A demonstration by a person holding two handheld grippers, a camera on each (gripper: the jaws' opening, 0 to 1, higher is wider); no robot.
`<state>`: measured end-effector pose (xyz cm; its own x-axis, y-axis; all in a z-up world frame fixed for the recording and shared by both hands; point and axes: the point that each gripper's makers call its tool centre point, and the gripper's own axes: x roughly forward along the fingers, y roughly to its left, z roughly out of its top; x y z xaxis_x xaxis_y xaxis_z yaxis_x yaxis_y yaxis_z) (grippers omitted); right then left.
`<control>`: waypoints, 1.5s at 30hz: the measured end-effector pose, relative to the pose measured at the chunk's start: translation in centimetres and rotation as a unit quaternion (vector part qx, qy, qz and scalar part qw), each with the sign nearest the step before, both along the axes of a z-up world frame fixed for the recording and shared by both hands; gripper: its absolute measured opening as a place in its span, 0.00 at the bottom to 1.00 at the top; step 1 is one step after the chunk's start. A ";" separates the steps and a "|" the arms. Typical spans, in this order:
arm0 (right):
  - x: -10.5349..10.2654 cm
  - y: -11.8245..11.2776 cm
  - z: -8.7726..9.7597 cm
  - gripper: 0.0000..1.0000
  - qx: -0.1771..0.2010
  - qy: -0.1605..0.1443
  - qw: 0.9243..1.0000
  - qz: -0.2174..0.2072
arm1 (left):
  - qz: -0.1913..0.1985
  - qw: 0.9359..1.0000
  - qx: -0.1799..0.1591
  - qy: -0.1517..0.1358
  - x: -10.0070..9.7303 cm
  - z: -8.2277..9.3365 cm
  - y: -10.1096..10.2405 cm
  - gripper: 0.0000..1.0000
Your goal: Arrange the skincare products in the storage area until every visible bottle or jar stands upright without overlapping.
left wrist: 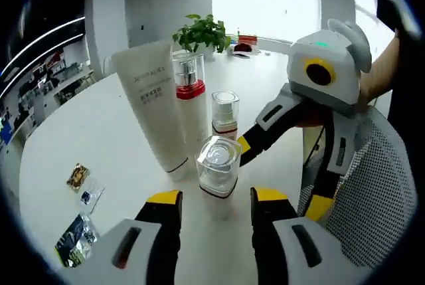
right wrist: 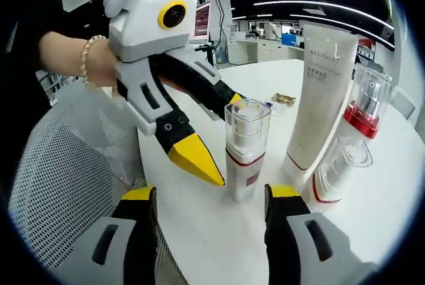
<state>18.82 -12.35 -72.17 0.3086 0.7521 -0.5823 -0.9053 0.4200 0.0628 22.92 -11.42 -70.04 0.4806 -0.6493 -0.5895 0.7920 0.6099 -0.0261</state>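
Left gripper (left wrist: 216,206): jaws wide apart, holding nothing, at the lower frame edge, a clear-capped jar (left wrist: 218,165) just beyond them. Right gripper (right wrist: 210,206): jaws parted, empty, flanking a small pump bottle (right wrist: 246,147) mid-frame. All 4 products, including the white tube (left wrist: 154,102) and red-collared bottle (left wrist: 190,96), stand upright on the white table (left wrist: 99,139).

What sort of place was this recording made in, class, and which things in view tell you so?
Most likely an open-plan office or showroom. A large round white table holds the skincare products, a mesh office chair stands beside it, and desks with monitors sit under strip ceiling lights. A potted plant stands by a bright window.
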 end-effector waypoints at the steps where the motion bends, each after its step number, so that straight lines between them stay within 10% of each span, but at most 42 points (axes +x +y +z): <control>1: 0.0 -0.1 0.0 0.65 0.000 0.000 1.000 -0.001 | 0.040 0.999 -0.012 0.009 0.1 0.0 0.1 0.37; 7: 0.0 -0.4 0.2 0.65 0.005 0.002 1.000 -0.008 | 0.159 0.985 -0.059 0.020 0.2 0.3 -0.5 0.42; 19: -0.2 -0.3 0.1 0.65 0.001 0.001 1.000 -0.003 | 0.166 0.986 -0.032 0.015 0.4 -1.5 -1.2 0.33; 33: -0.3 0.2 0.5 0.64 0.007 -0.004 1.000 0.006 | 0.144 0.989 -0.022 0.004 0.7 -1.7 -1.8 0.20; 45: -0.5 0.3 0.3 0.64 0.002 -0.002 1.000 0.011 | 0.027 0.999 -0.039 0.012 0.6 -1.7 -1.9 0.19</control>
